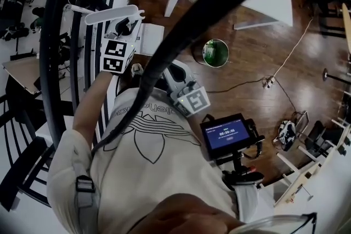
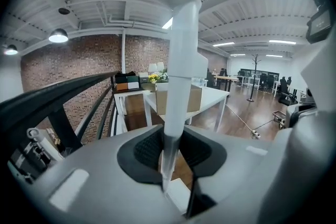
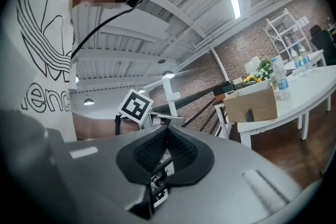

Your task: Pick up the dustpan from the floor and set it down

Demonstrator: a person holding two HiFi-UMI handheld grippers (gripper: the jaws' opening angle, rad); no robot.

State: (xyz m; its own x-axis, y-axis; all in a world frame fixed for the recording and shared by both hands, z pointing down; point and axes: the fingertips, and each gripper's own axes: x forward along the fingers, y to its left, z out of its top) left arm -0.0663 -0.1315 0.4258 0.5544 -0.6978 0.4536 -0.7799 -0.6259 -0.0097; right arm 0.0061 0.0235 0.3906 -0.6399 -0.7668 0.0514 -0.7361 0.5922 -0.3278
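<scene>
Left gripper (image 2: 169,162): held out in front of the chest at the end of a bare, extended left forearm (image 1: 92,102), marker cube uppermost, jaws clamped on the white dustpan handle (image 2: 181,86). Right gripper (image 3: 167,134): kept close to the torso, just beside the left one, jaws closed together with nothing between them.

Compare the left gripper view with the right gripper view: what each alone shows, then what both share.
Left gripper view only: the left gripper shut on the dustpan handle, and a cord across the floor. Right gripper view only: the person's white shirt, the left gripper's marker cube, bottles. Both: cardboard box on a white table, brick wall.
</scene>
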